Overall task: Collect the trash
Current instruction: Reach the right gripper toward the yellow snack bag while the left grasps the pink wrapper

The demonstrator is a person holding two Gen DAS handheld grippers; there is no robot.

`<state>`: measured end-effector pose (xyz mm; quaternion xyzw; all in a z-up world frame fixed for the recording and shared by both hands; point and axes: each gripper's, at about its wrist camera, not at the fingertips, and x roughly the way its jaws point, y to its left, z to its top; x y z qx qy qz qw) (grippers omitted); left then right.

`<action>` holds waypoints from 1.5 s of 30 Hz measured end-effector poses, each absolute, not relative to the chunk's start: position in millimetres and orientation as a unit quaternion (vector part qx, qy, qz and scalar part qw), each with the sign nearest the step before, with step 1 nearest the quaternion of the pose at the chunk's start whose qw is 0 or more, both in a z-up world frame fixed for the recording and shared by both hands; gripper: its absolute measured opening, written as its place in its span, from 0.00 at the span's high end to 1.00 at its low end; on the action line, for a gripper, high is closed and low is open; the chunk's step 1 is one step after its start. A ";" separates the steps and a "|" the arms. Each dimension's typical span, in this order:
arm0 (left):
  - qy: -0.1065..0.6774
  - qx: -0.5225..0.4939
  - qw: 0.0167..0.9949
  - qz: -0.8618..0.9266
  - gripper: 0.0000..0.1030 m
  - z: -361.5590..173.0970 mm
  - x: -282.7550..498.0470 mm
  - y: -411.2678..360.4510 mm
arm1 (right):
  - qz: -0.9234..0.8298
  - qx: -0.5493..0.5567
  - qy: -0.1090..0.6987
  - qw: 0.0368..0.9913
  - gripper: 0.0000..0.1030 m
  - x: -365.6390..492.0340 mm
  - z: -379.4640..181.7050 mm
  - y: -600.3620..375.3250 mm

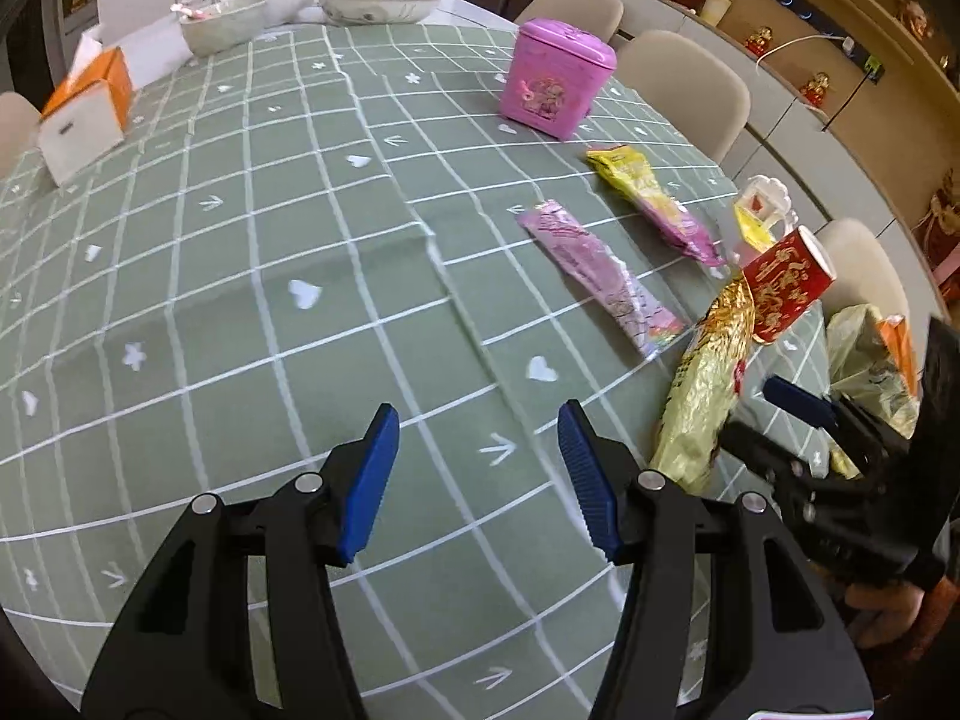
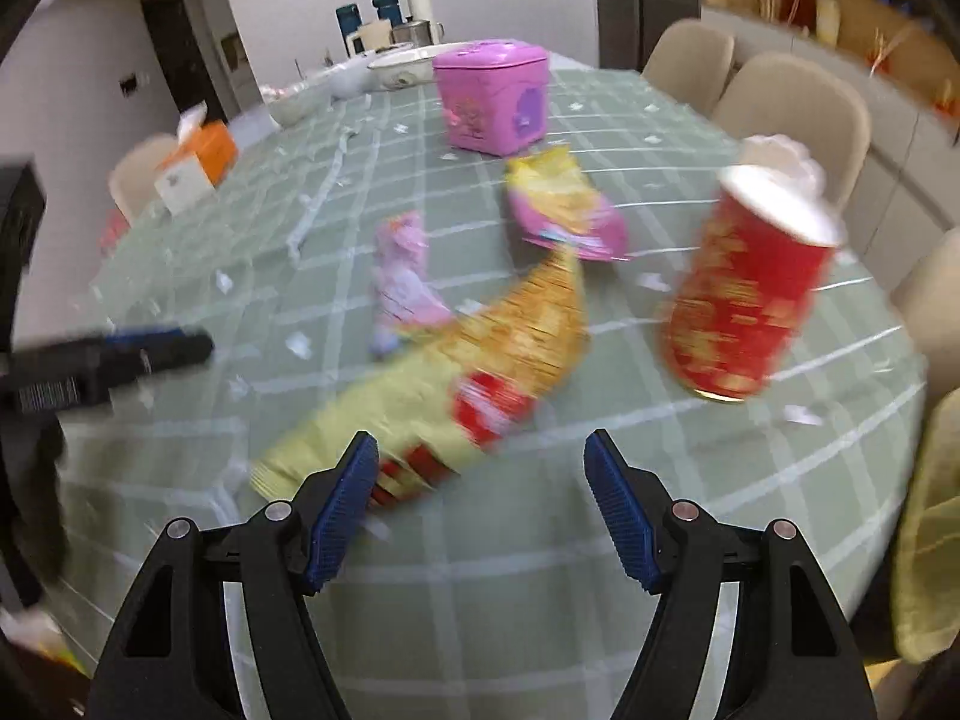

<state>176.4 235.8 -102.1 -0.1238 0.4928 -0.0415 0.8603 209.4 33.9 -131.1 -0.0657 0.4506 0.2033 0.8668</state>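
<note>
Green checked tablecloth (image 1: 252, 312) over dining table, cream chairs along far edge. One pink lidded bin (image 1: 561, 79) mid-table toward far edge. Three wrappers: pink (image 1: 600, 276), yellow-and-pink (image 1: 654, 204), gold-and-yellow (image 1: 708, 384) near right edge. One red paper cup (image 1: 786, 282) beside gold wrapper. One orange tissue box (image 1: 90, 114) at left edge. Bowls at far end. Left gripper (image 1: 477, 480) over bare cloth, jaws apart, empty. Right gripper (image 2: 480, 504) low beside gold wrapper's near end, jaws apart, empty.
</note>
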 end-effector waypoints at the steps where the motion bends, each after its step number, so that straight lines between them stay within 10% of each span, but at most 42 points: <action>1: 0.492 -0.134 0.859 -0.052 0.49 -103.3 178.9 233.2 | 0.189 -0.084 0.449 0.869 0.34 205.1 -131.0 26.6; 16: 0.513 -0.188 0.836 -0.049 0.50 -121.7 274.2 178.0 | 0.147 0.070 0.426 0.890 0.34 166.9 -109.5 -56.9; 18: 0.509 -0.161 0.844 -0.053 0.82 -119.3 281.3 169.8 | 0.156 0.084 0.431 0.885 0.34 168.0 -112.4 -51.7; 21: 0.505 -0.154 0.846 -0.069 0.91 -113.1 276.9 169.5 | 0.176 0.099 0.431 0.879 0.34 173.4 -112.6 -34.3; 38: 0.514 -0.127 0.845 -0.070 0.90 -110.2 169.0 232.5 | 0.208 0.114 0.477 0.846 0.34 263.7 -143.5 49.1; 45: 0.518 -0.150 0.840 -0.061 0.69 -115.3 163.1 247.3 | 0.221 -0.011 0.464 0.858 0.39 267.5 -144.5 73.9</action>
